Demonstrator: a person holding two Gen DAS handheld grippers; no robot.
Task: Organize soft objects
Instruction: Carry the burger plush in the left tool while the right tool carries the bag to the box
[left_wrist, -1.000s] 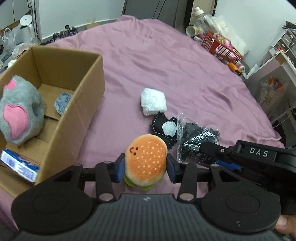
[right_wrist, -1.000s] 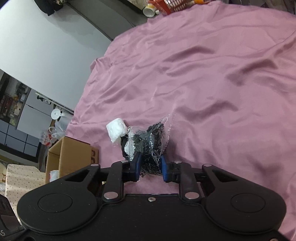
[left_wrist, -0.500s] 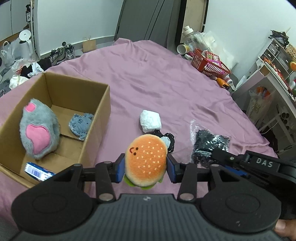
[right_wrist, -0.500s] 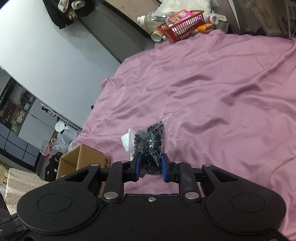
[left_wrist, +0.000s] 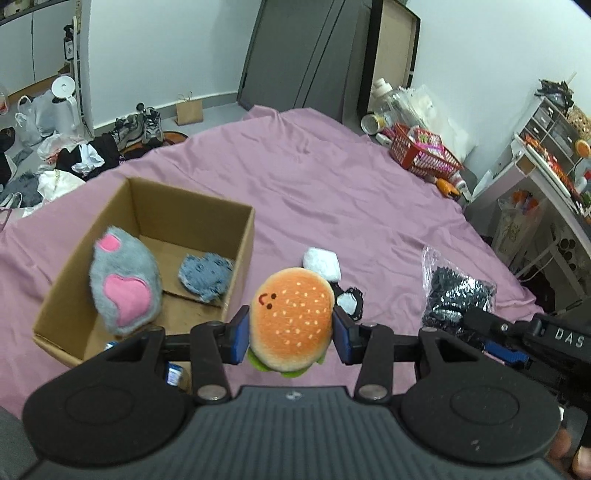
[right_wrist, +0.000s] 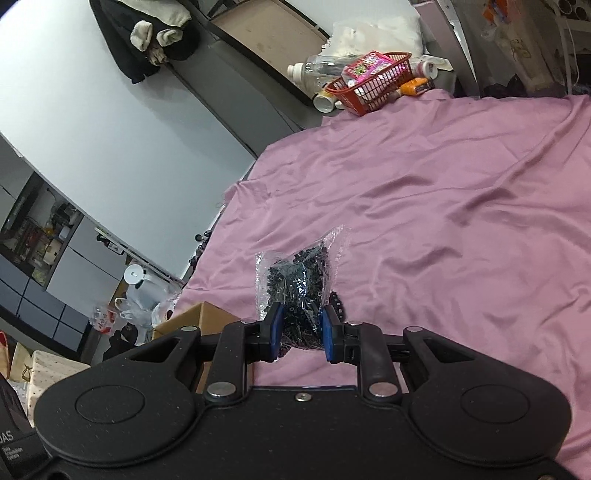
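My left gripper (left_wrist: 291, 338) is shut on an orange burger plush (left_wrist: 291, 317), held above the purple bedsheet just right of a cardboard box (left_wrist: 236, 266). Inside the box lie a grey plush with pink patches (left_wrist: 123, 282), a small blue fuzzy piece (left_wrist: 205, 275) and a blue packet (left_wrist: 171, 373). My right gripper (right_wrist: 302, 334) is shut on a clear bag of black pieces (right_wrist: 301, 284), also visible as the bag (left_wrist: 454, 295) in the left wrist view, lifted off the sheet. A white soft bundle (left_wrist: 321, 262) and a black-and-white pouch (left_wrist: 347, 301) rest on the bed.
A purple sheet (right_wrist: 461, 221) covers the whole bed. A red basket (left_wrist: 421, 153) with bottles sits at the far corner. Clothes, shoes and bags (left_wrist: 74, 155) litter the floor beyond the box. Shelving (left_wrist: 546, 147) stands to the right.
Both grippers have risen from the bed, each carrying its object. The bag of black pieces came off the sheet, and the box now appears farther below the left gripper.
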